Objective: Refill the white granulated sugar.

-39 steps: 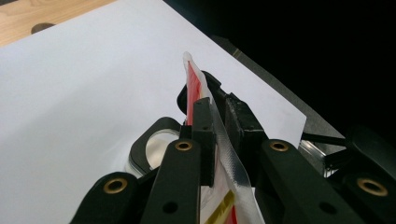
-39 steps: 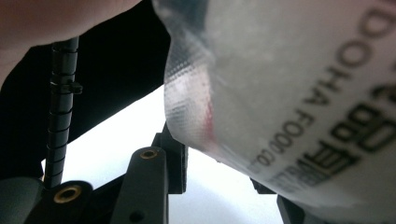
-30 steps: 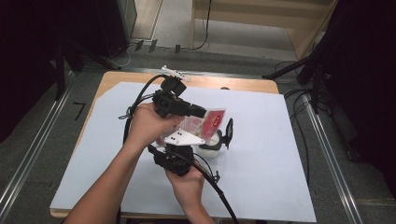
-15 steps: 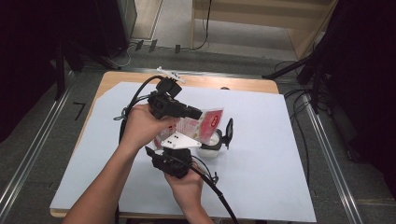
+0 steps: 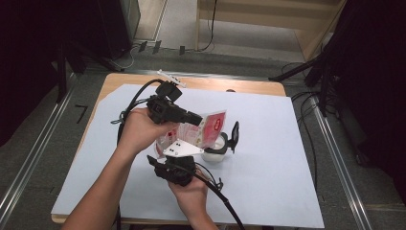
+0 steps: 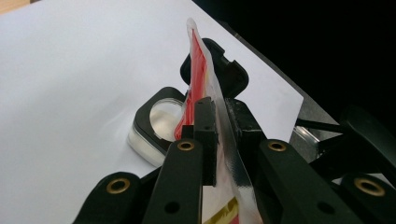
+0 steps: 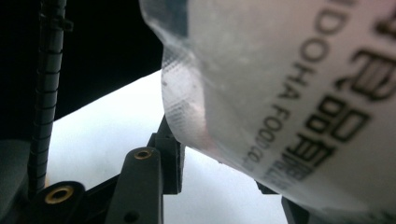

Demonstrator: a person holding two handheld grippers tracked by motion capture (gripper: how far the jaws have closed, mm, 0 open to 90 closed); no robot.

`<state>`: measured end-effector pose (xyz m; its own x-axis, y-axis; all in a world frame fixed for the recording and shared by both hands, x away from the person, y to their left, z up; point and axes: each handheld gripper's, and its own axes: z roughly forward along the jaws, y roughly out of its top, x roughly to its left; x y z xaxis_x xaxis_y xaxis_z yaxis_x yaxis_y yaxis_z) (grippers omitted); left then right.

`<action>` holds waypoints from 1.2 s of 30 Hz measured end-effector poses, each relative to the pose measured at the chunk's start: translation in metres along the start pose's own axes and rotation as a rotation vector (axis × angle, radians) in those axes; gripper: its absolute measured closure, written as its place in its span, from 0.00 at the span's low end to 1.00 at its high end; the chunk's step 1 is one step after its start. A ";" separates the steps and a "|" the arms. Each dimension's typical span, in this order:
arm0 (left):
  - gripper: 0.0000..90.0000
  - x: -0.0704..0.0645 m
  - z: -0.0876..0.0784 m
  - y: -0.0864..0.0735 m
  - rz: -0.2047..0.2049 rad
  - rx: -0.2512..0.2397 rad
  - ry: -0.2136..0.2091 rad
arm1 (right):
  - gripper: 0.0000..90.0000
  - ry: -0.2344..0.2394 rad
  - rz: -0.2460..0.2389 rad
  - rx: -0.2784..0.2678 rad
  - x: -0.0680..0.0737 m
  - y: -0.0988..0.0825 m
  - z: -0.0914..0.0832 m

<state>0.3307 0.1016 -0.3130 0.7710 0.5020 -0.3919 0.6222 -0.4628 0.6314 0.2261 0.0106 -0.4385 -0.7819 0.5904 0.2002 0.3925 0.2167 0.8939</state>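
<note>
My left gripper is clamped on the thin edge of a red-and-clear plastic food pouch, held upright above a white sheet-covered table; just beyond it stands a small clear container with a black flip lid, lid raised; my right gripper lies under the pouch's printed lower part, jaws part-open and just widening; whether its pads press the pouch, I cannot tell.

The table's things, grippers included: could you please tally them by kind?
Grippers: 2 (left gripper, right gripper)
Plastic pouch: 1
Container with open black lid: 1
Total: 4
</note>
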 end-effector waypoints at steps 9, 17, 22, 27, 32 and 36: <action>0.94 0.006 -0.003 -0.005 -0.009 0.038 -0.009 | 0.67 0.025 0.006 0.024 0.000 -0.005 0.004; 0.93 0.008 -0.002 -0.007 -0.012 0.081 0.002 | 0.66 0.049 0.010 0.039 -0.001 -0.011 0.008; 0.93 0.009 -0.001 -0.008 -0.017 0.085 -0.001 | 0.66 0.054 0.005 0.044 -0.001 -0.013 0.008; 0.93 0.011 0.002 -0.009 -0.019 0.101 -0.006 | 0.66 0.073 0.004 0.046 -0.001 -0.017 0.009; 0.93 0.011 0.004 -0.009 -0.012 0.123 -0.006 | 0.66 0.088 0.012 0.055 -0.002 -0.020 0.010; 0.92 0.012 0.005 -0.009 -0.010 0.125 -0.008 | 0.66 0.091 0.010 0.057 -0.002 -0.021 0.010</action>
<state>0.3346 0.1080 -0.3270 0.7652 0.5018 -0.4033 0.6418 -0.5455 0.5390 0.2246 0.0127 -0.4622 -0.8176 0.5202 0.2466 0.4250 0.2564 0.8681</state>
